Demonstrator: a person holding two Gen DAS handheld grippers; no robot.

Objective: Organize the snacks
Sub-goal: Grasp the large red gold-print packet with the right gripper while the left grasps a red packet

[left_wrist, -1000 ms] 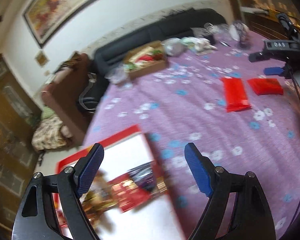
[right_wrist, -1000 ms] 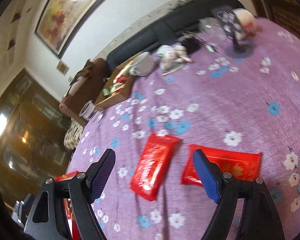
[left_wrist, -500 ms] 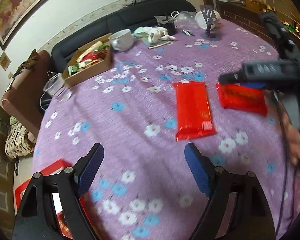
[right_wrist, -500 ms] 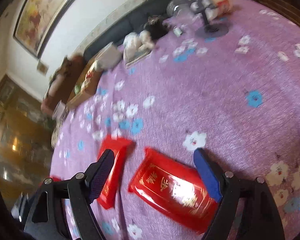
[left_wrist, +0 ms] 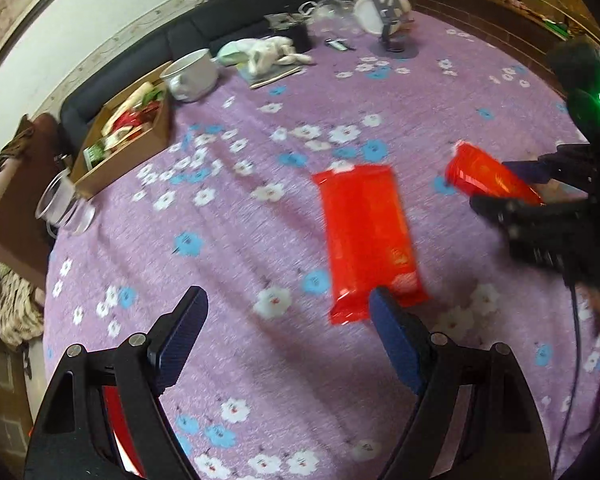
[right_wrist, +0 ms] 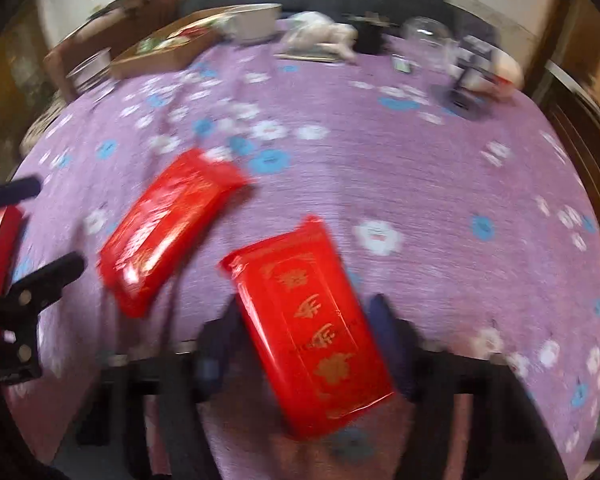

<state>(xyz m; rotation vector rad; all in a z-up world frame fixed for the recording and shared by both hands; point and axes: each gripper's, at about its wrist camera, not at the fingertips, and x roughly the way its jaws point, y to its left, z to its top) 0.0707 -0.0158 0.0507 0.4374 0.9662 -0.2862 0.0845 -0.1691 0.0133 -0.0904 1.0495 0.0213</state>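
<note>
2 flat red foil snack packets concern us: we grip the gold-lettered one [right_wrist: 312, 328] in our right gripper [right_wrist: 308, 340], tilted off the purple flowered tablecloth [left_wrist: 260, 128] — likely mid-carry. Our left gripper [left_wrist: 288, 320] gapes wide by the plain packet [left_wrist: 366, 240], lying flat.

Both fisheye views bent hard at the edges, corners black. Indoor light was even and fairly bright. The right view was smeared by motion blur, its own hand-held gripper [right_wrist: 306, 344] a dark smudge. Glare glinted on the red packet [right_wrist: 312, 320] between its fingers. The left view stayed sharper.
</note>
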